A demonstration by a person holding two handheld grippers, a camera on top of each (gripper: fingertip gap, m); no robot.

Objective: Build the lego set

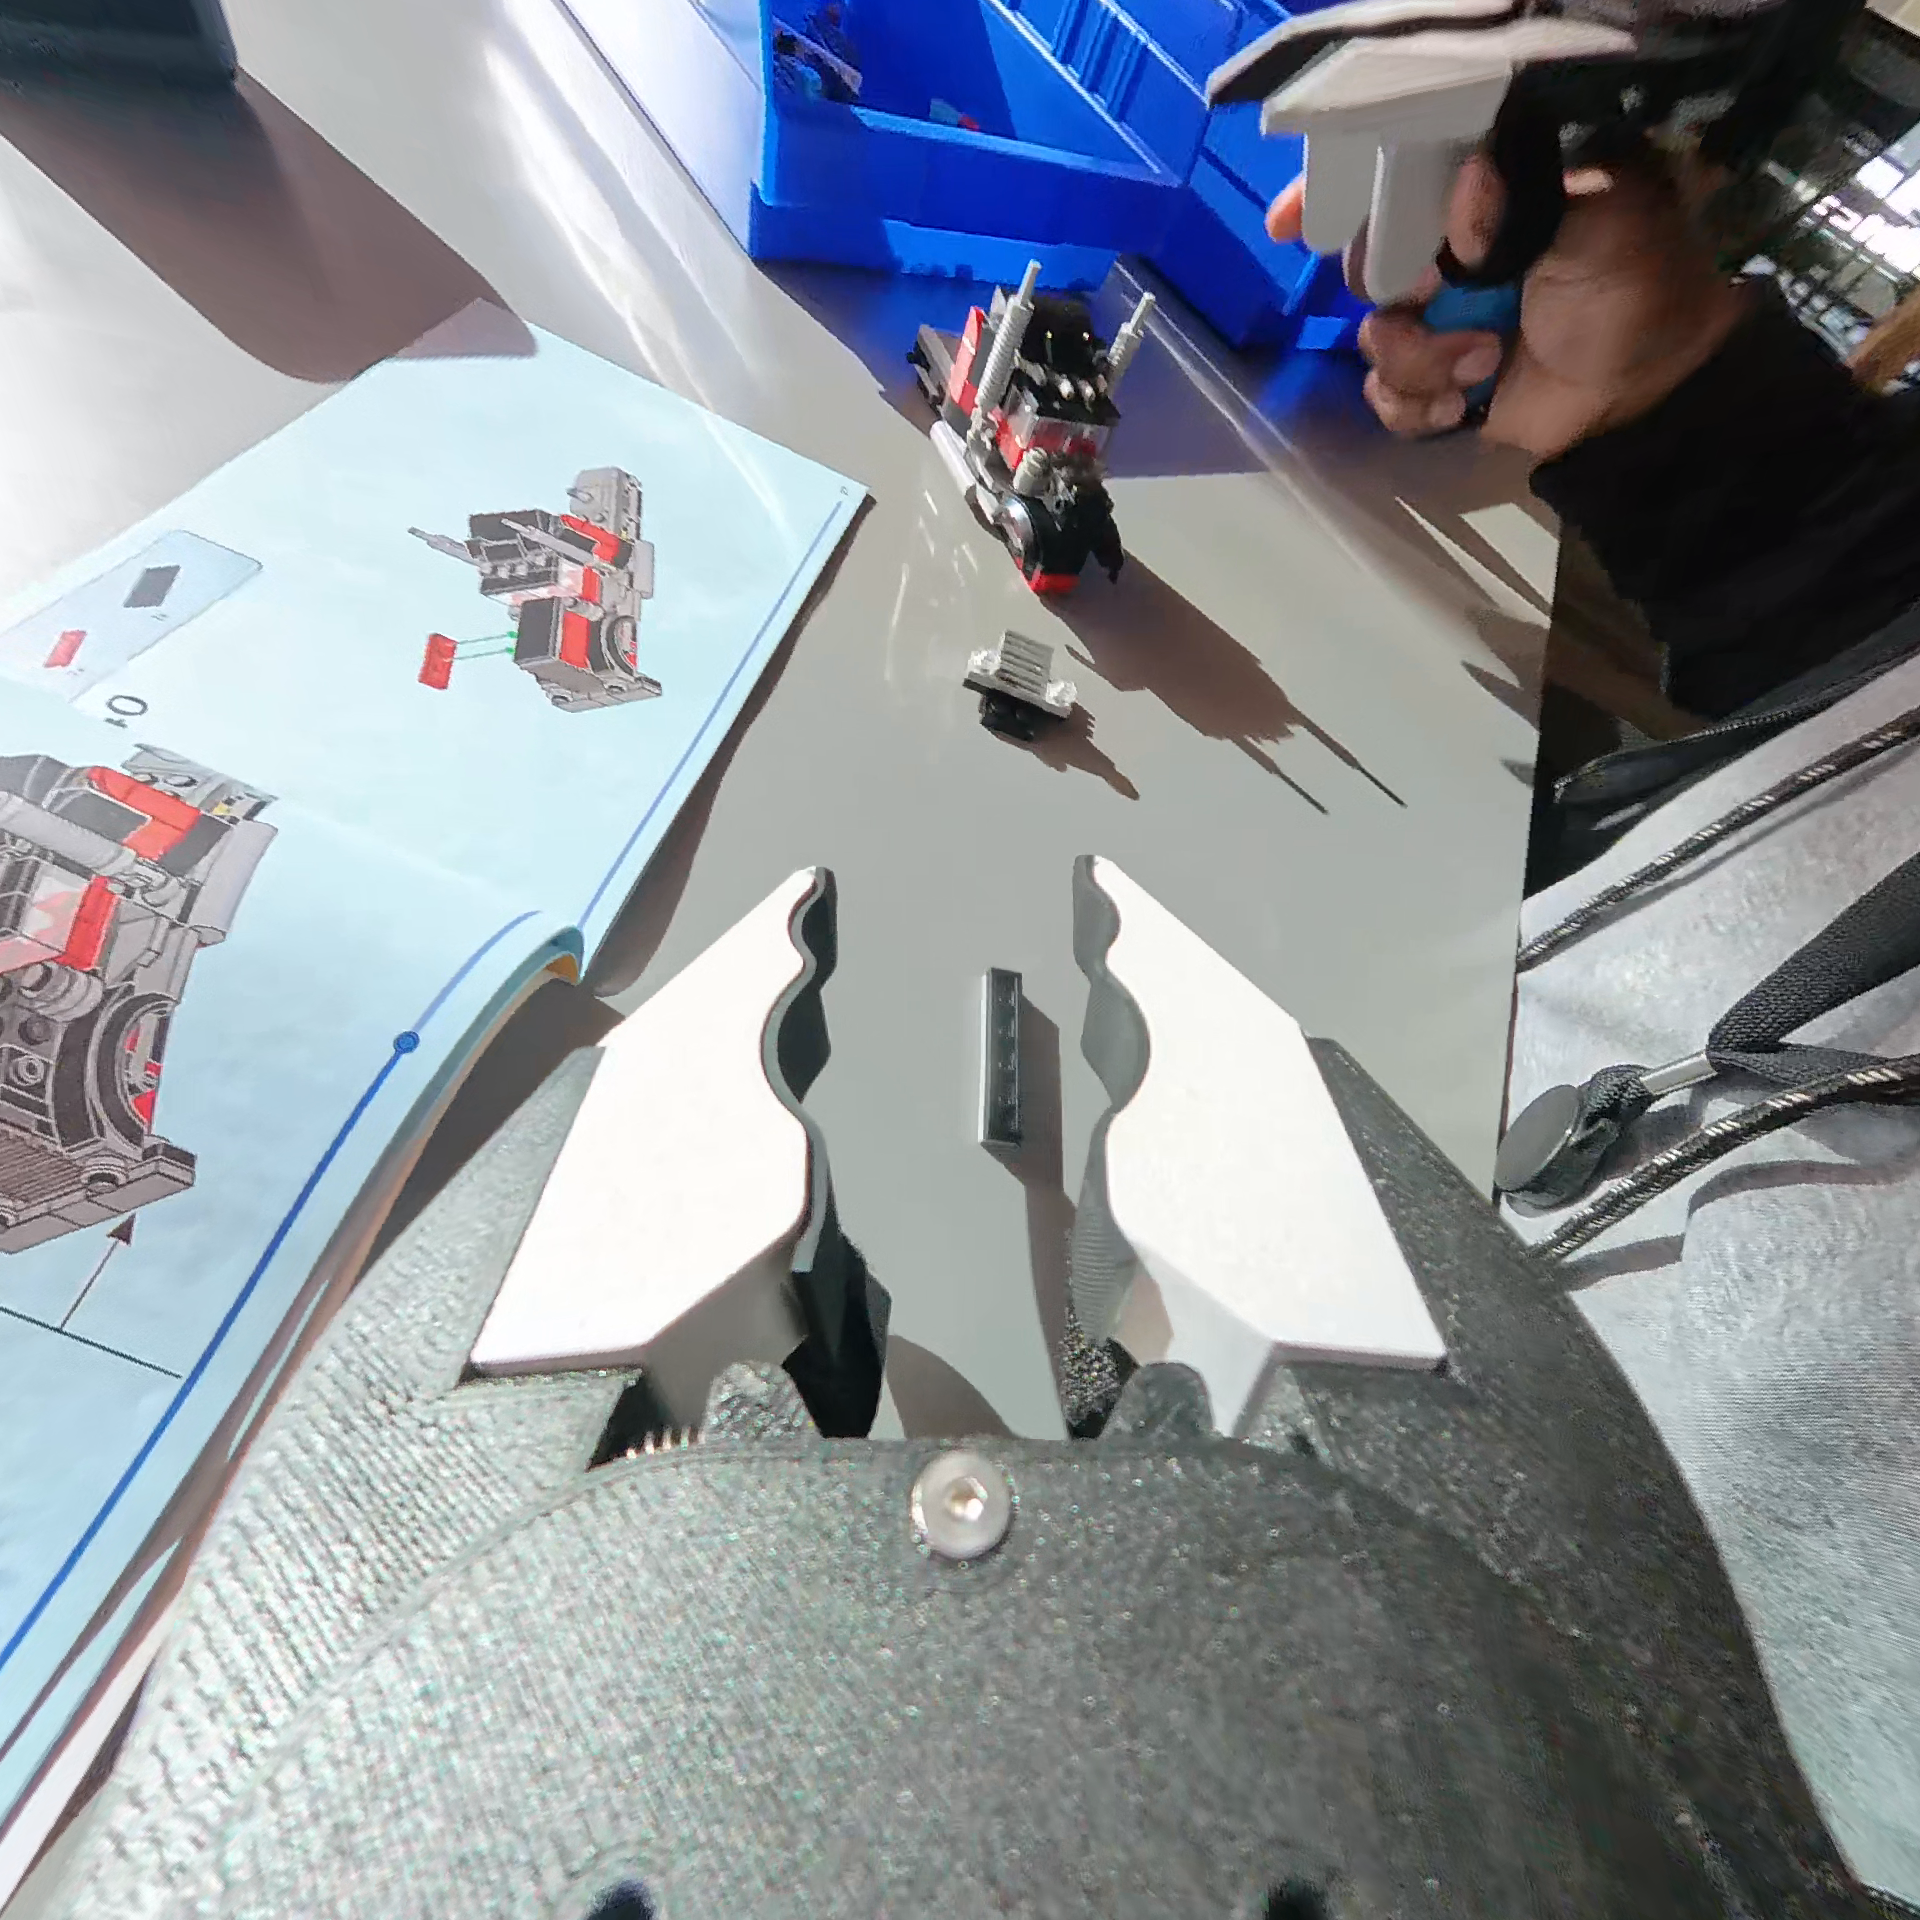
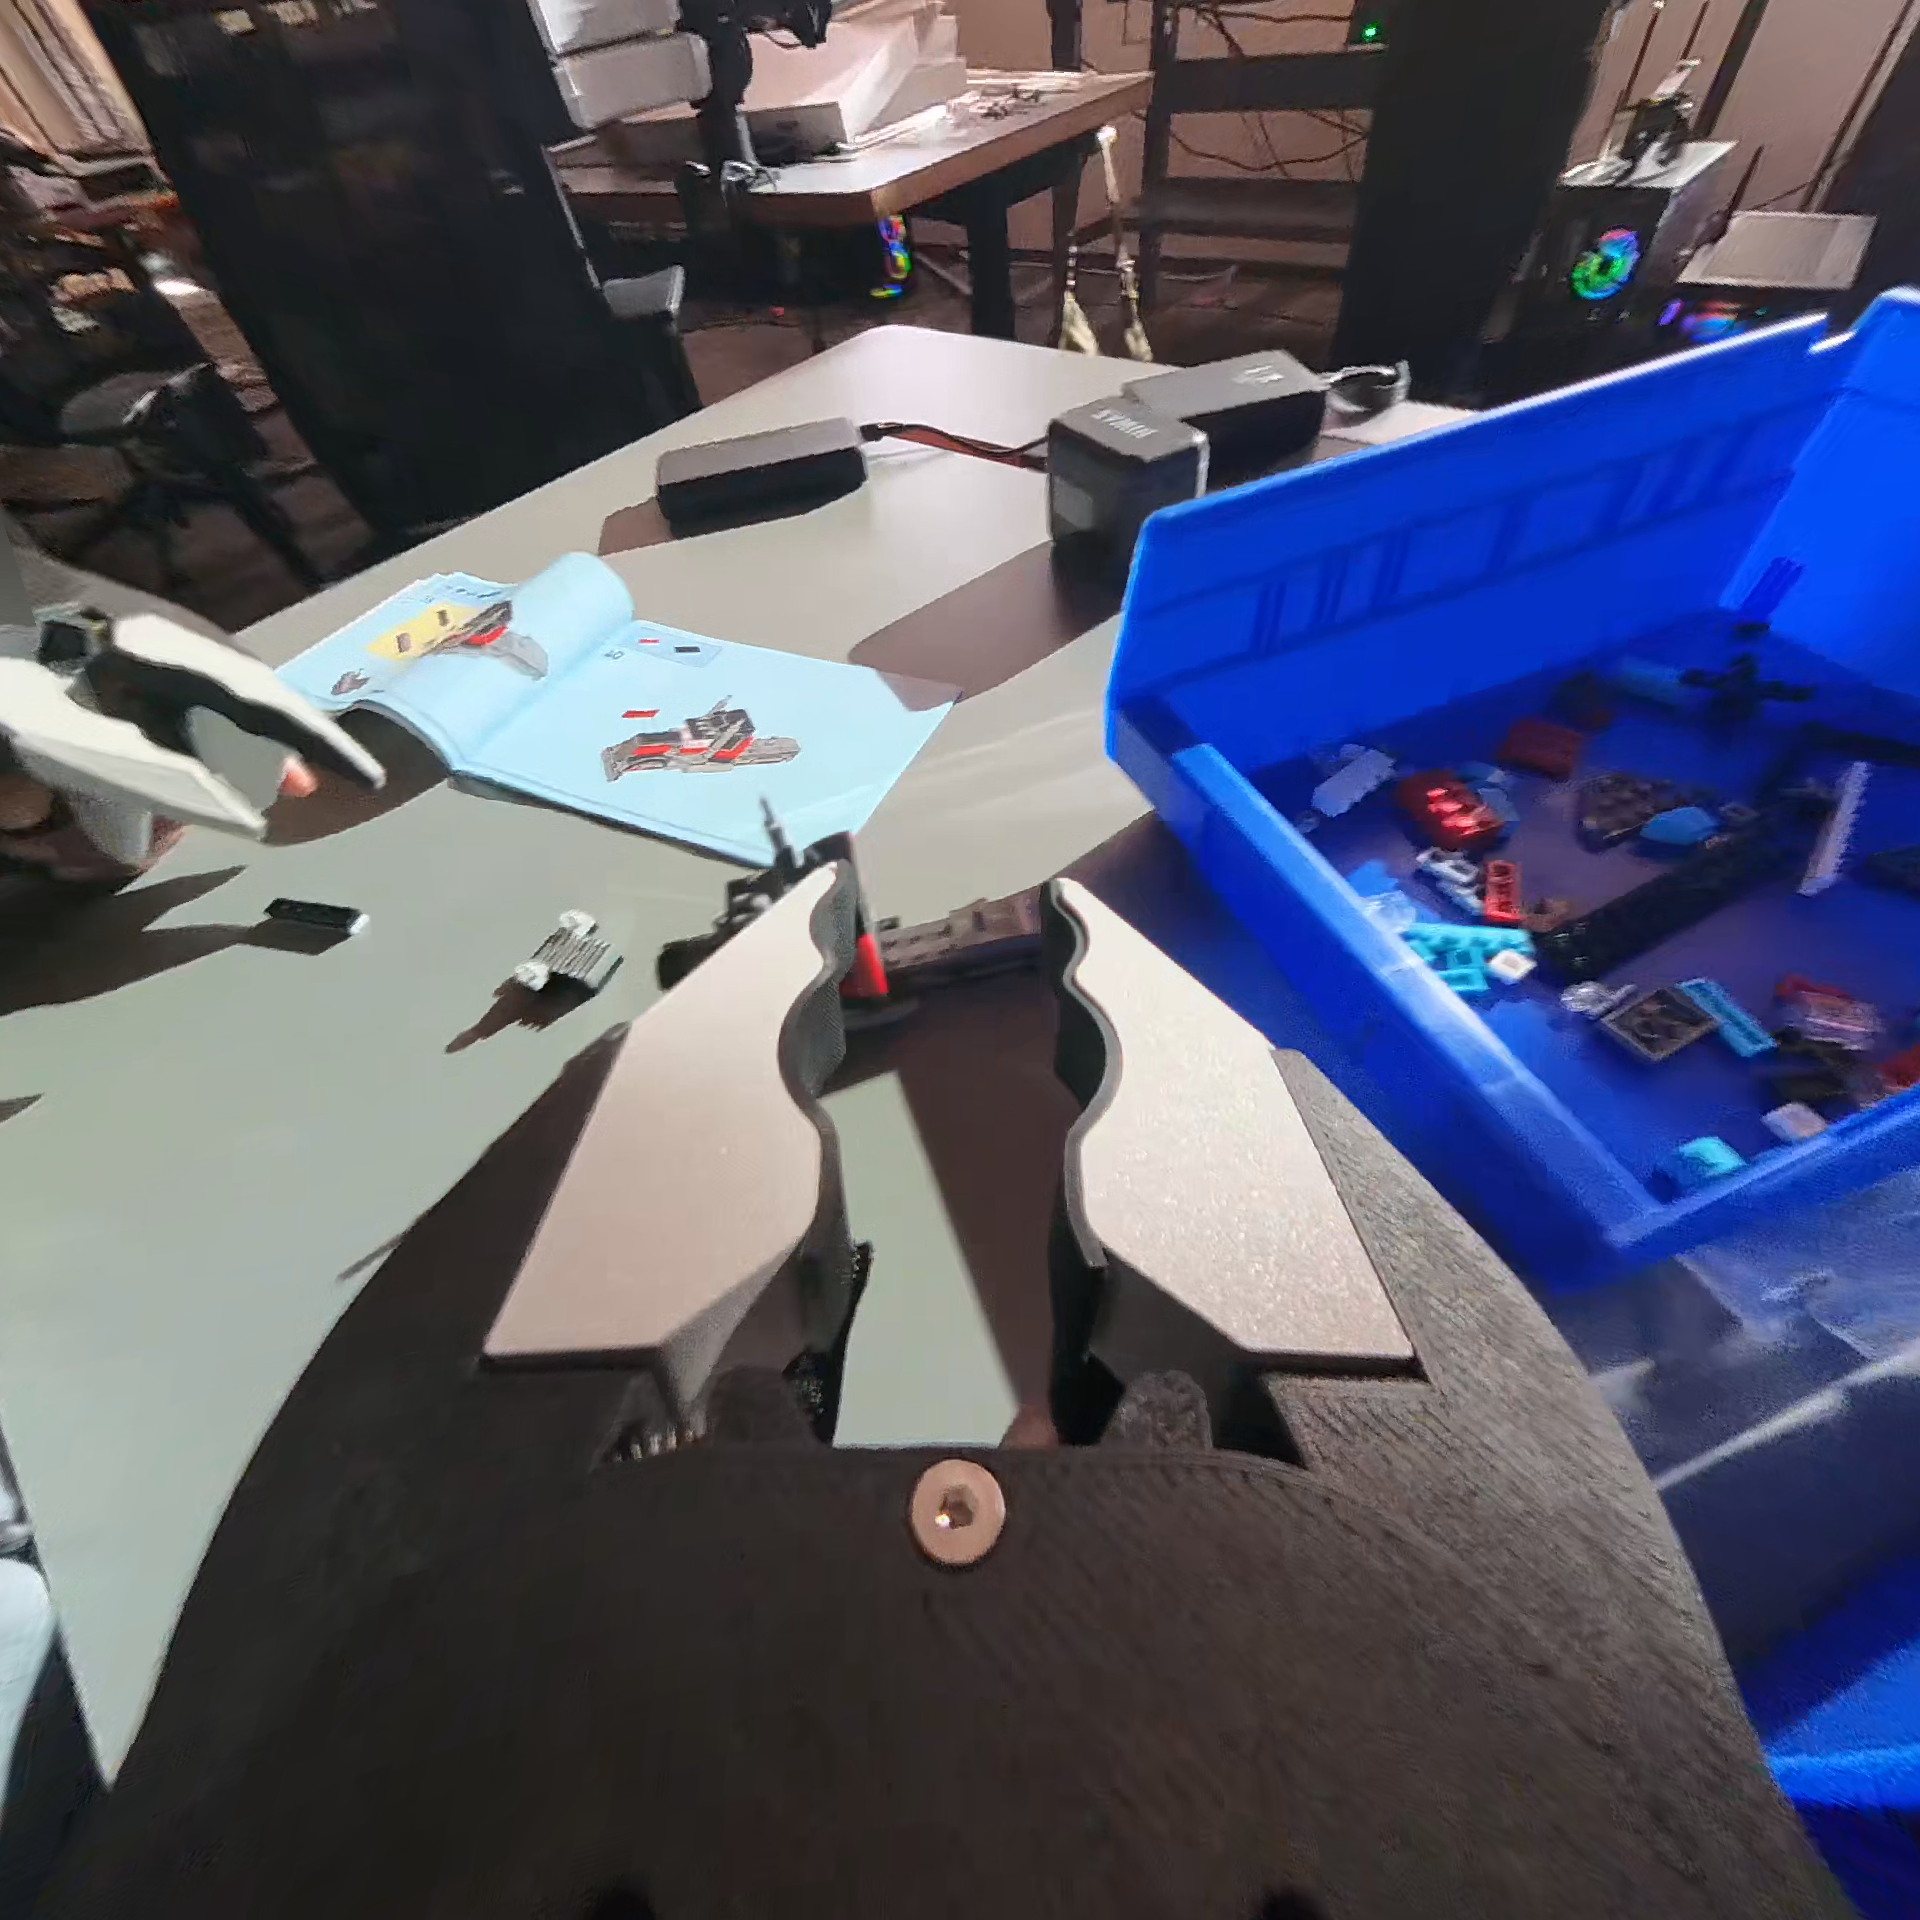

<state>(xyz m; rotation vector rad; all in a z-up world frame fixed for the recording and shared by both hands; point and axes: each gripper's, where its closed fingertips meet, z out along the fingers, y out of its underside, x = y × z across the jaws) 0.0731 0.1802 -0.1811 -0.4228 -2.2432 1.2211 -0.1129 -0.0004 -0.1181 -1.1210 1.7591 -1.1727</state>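
In the left wrist view my left gripper (image 1: 954, 883) is open above the grey table, empty. A long black plate (image 1: 1006, 1058) lies on the table between its fingers, nearer the right one. Beyond it sit a small grey grille sub-assembly (image 1: 1018, 677) and the partly built black-and-red truck (image 1: 1023, 436). In the right wrist view my right gripper (image 2: 940, 894) is open and empty, hovering over the table; the truck (image 2: 894, 951) shows partly hidden behind its fingertips. The grille piece (image 2: 569, 954) and black plate (image 2: 315, 916) lie to the left, near the left gripper (image 2: 208, 727).
An open instruction booklet (image 1: 343, 790) lies left of the parts and also shows in the right wrist view (image 2: 644, 717). A blue bin (image 2: 1299, 831) with several loose bricks stands on the right. Black power bricks (image 2: 764, 480) sit at the table's far side. The table edge (image 1: 1527, 935) runs by a person's lap. The tips of one gripper are about 25 centimeters away from the tips of the other. The grille piece (image 2: 569, 954) is closer to my left gripper, around 11 centimeters from its tips; the right tips are 15 centimeters off. It is also in sight in the left wrist view (image 1: 1027, 659).
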